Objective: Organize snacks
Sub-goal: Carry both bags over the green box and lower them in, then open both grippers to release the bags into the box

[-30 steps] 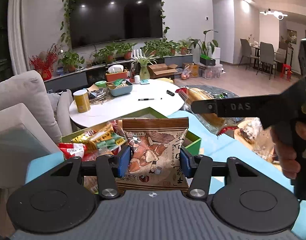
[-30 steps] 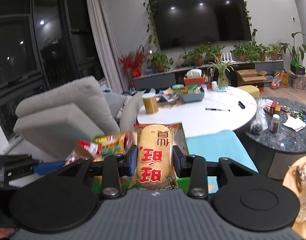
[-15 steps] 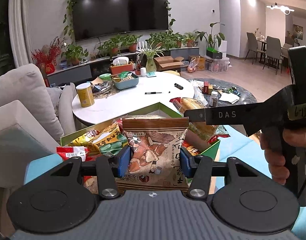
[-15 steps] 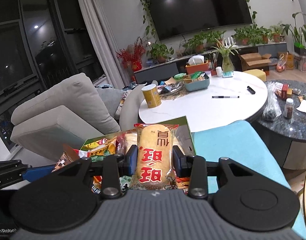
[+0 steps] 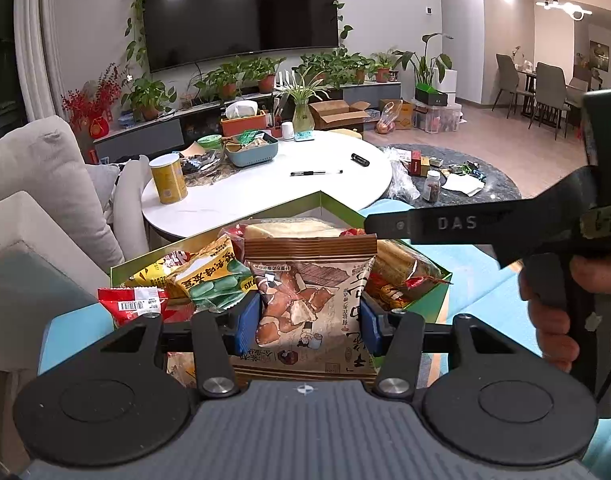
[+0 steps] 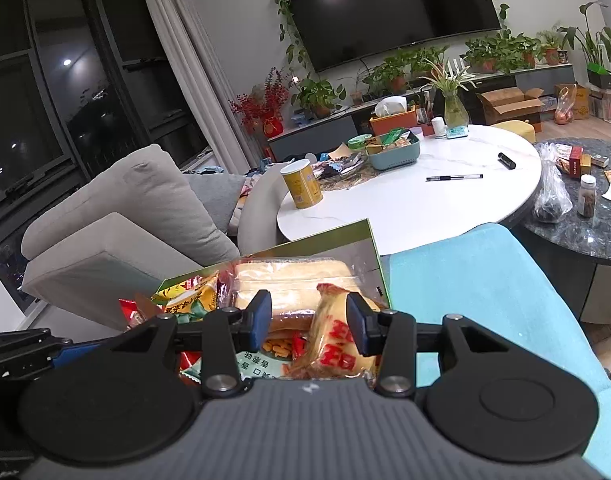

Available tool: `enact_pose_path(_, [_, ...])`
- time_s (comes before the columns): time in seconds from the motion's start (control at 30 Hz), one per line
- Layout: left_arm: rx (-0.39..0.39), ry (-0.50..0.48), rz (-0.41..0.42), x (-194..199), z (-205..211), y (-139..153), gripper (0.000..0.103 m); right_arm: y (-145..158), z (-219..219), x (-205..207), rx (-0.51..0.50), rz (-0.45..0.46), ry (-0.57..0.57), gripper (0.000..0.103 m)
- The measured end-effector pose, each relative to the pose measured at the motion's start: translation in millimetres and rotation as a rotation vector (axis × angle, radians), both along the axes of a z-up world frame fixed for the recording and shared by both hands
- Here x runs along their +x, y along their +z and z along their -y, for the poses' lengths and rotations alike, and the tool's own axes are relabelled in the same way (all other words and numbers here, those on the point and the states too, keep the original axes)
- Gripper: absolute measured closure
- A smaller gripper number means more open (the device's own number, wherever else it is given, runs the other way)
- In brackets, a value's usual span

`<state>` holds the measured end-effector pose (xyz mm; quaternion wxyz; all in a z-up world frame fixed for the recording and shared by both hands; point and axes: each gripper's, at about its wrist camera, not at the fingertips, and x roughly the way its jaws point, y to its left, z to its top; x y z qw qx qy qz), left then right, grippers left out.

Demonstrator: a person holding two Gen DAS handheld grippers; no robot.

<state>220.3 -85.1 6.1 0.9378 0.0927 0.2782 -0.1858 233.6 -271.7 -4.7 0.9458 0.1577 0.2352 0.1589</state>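
Green box on the blue seat is stuffed with snacks. Left tongs are pinching the brown bag upright at its 6 o'clock edge. Right tongs look spread: the yellow pack leans on the right pad, gap on the left.

Wall-mounted television over potted plants; white round table, grey sofa — dark windows.
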Motion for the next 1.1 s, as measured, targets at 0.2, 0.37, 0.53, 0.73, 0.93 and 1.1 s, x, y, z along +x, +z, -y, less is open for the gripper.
enact_pose_path(0.2, [0.003, 0.002, -0.004, 2.6, 3.0, -0.3, 0.055, 3.0, 2.6, -4.2, -0.014, 0.016, -0.017, 0.039])
enact_pose_path(0.37, [0.007, 0.0, -0.009, 6.7, 7.3, -1.6, 0.055, 4.3, 5.7, -7.7, -0.005, 0.035, -0.016, 0.039])
enact_pose_path(0.53, [0.007, 0.011, -0.001, 17.3, 17.3, -4.2, 0.055, 6.4, 7.1, -9.9, -0.008, 0.054, -0.03, 0.039])
enact_pose_path(0.73, [0.025, -0.013, -0.019, 34.3, 33.5, -10.3, 0.055, 9.8, 16.4, -9.3, 0.028, 0.063, -0.047, 0.039])
enact_pose_path(0.93, [0.053, -0.017, -0.013, 46.5, 46.5, -23.3, 0.055, 9.5, 20.4, -7.8, 0.038, 0.059, -0.06, 0.039])
enact_pose_path(1.1, [0.09, -0.015, -0.01, 52.8, 55.4, -34.7, 0.055, 7.5, 18.0, -5.7, 0.038, 0.052, -0.056, 0.039])
